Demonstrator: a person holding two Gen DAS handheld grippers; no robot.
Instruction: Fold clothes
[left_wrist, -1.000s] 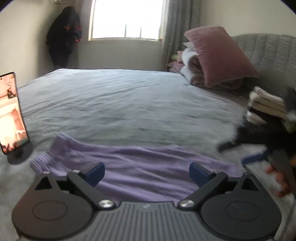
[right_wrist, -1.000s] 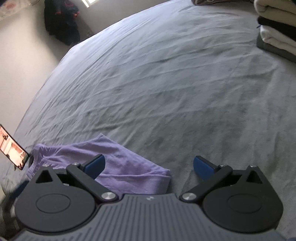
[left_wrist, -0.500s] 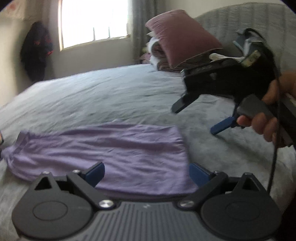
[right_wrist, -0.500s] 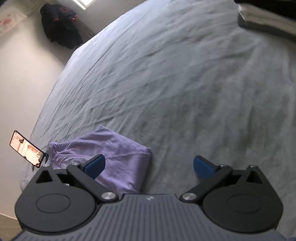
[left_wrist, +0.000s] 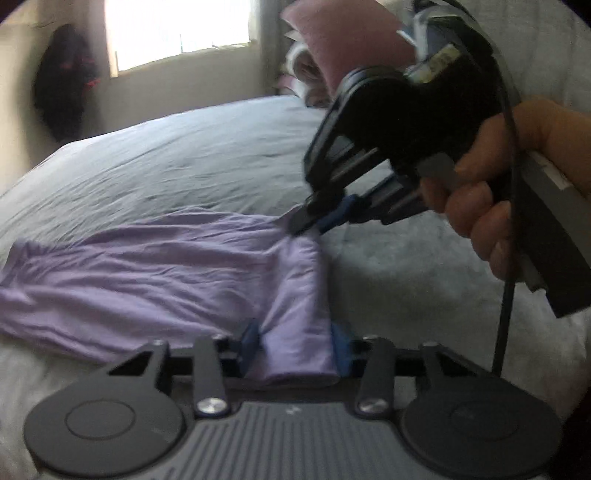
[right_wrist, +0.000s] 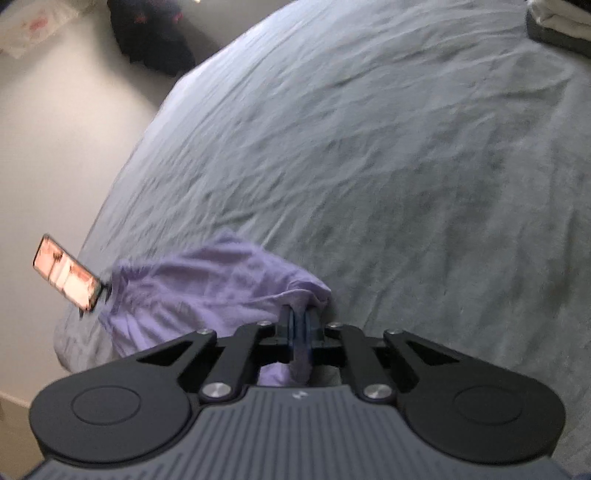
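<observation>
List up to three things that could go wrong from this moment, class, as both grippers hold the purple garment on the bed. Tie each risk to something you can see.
1. The left gripper holds a thick bunch of the purple garment; the fold may come out lumpy.
2. The right gripper pinches only a thin edge, which might slip when lifted.
3. The propped phone stands beside the garment's far end; dragging the cloth could topple it.
</observation>
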